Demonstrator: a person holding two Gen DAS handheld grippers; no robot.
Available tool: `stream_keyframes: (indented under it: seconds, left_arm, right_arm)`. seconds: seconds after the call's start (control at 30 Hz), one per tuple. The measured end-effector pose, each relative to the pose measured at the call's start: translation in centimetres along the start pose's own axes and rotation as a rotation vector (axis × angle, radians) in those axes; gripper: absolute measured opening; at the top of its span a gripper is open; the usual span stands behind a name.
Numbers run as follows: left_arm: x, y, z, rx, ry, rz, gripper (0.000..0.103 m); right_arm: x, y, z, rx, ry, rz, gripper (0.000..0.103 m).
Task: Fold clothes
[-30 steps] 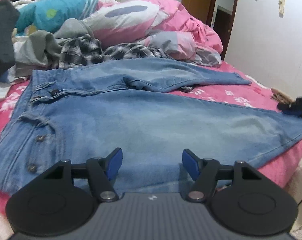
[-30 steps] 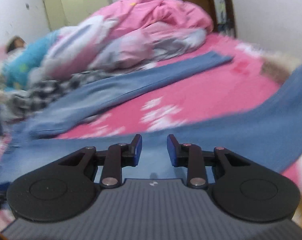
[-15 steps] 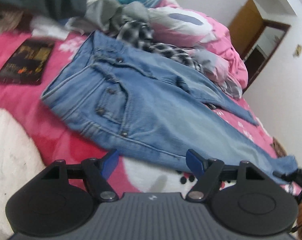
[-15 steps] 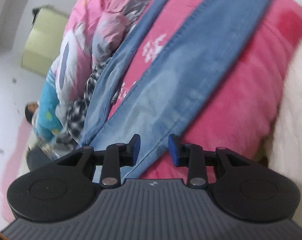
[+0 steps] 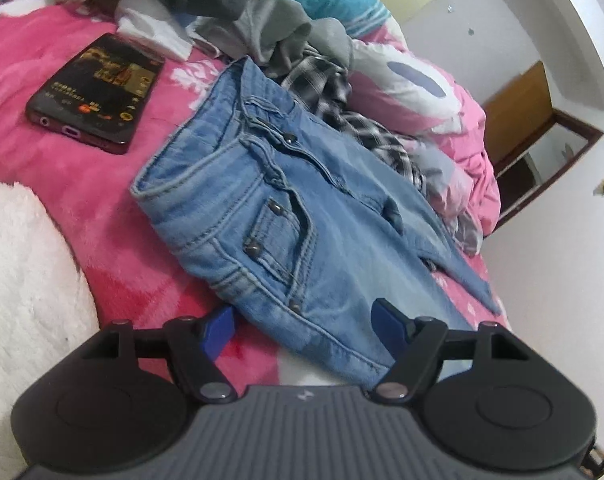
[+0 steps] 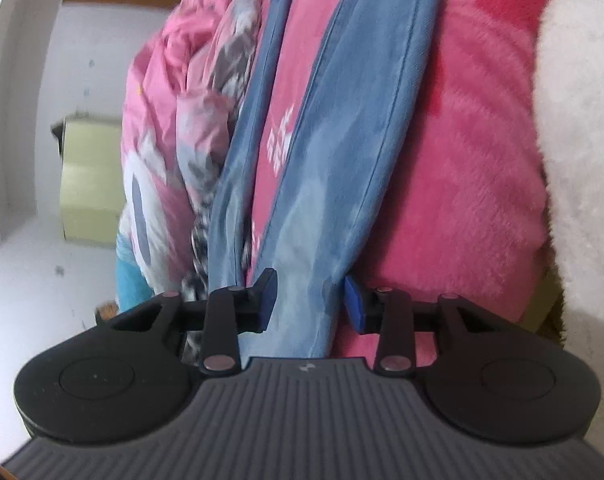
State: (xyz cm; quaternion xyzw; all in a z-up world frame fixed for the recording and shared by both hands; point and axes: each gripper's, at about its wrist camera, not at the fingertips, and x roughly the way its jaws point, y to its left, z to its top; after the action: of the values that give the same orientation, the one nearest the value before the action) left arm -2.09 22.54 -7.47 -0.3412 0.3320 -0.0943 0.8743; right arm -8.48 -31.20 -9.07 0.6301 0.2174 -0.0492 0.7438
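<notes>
Jeans [image 5: 302,216] lie flat on the bed w/ pink fleece blanket [image 5: 101,200], legs apart, no fold yet; whole job left. Left hand-held gripper [image 5: 306,326] gapes wide at the hip edge, nothing held. Right hand-held gripper [image 6: 308,300], jaws just been opening, straddles a leg, pads not pressing. Denim thick, riveted; blanket plush.

Phone [image 5: 95,94], far left on the bed [image 5: 53,168]: screen lit, text lines present but too small and blurred to read. No other legible text.
</notes>
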Motion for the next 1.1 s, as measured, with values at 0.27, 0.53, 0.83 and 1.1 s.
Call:
stream_keyframes:
  seconds: [0.27,0.53,0.83,1.1]
  left_arm:
    - [0.4,-0.8,0.7,0.037,-0.029,0.011,0.056]
    - [1.0,-0.7,0.6,0.008,-0.063,0.076,0.03]
    - [0.1,-3.4,0.7,0.117,-0.176,0.142,0.013]
    - [0.2,-7.7,3.4,0.221,-0.283,0.146,0.01]
  right_arm:
    - [-0.7,-0.6,0.8,0.047,-0.079,0.043,0.035]
    - [0.4,-2.0,1.7,0.089,-0.059,0.015,0.033]
    - [1.5,-2.0,3.7,0.004,-0.071,0.053,0.003]
    - [2.8,5.6,6.2,-0.321,-0.11,0.123,0.003]
